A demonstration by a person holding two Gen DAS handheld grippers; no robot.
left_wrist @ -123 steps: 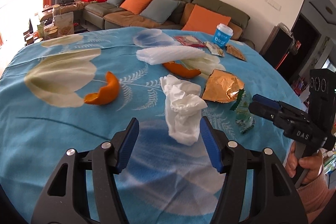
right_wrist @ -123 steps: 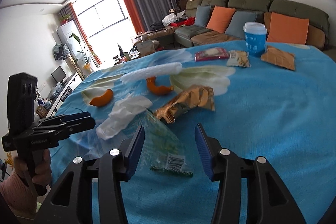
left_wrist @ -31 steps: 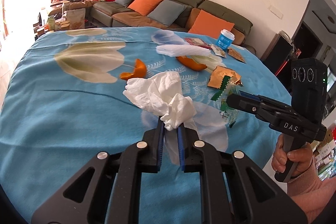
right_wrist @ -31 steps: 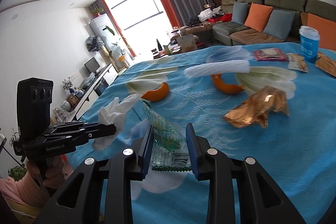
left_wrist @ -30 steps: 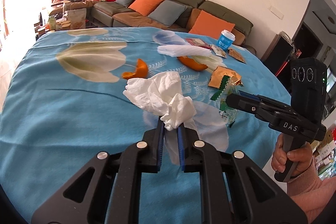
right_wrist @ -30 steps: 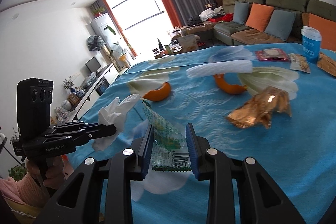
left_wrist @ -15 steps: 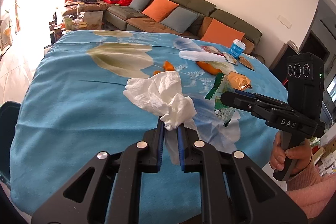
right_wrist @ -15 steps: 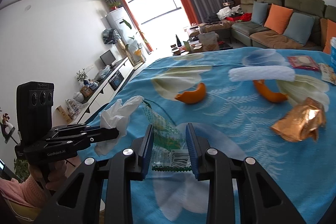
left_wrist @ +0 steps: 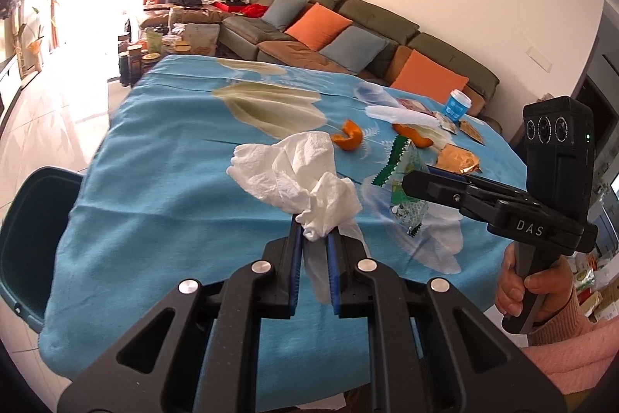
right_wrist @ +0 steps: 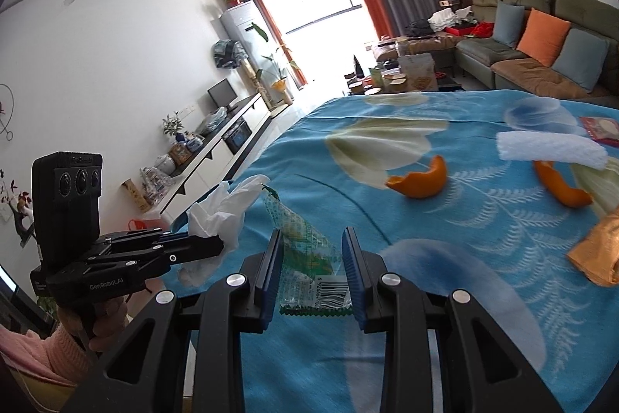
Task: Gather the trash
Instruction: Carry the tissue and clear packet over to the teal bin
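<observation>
My left gripper (left_wrist: 314,242) is shut on a crumpled white tissue (left_wrist: 294,177), held up over the near left part of the blue tablecloth (left_wrist: 162,188). My right gripper (right_wrist: 312,250) is shut on a clear and green plastic wrapper (right_wrist: 305,250) with a barcode, lifted off the cloth. In the left wrist view the right gripper (left_wrist: 410,182) shows at the right with the wrapper (left_wrist: 402,177) hanging from it. In the right wrist view the left gripper (right_wrist: 216,242) shows at the left with the tissue (right_wrist: 224,211).
A dark bin (left_wrist: 27,239) stands on the floor off the table's left edge. Still on the cloth lie two orange peels (right_wrist: 419,180) (right_wrist: 561,186), a white foam sheet (right_wrist: 549,149), a gold wrapper (right_wrist: 597,254), snack packets (left_wrist: 470,131) and a blue cup (left_wrist: 456,105). A sofa (left_wrist: 348,37) stands behind.
Both grippers have swung left together, each keeping its hold. The table's left edge, the floor and the dark bin have come into the left wrist view.
</observation>
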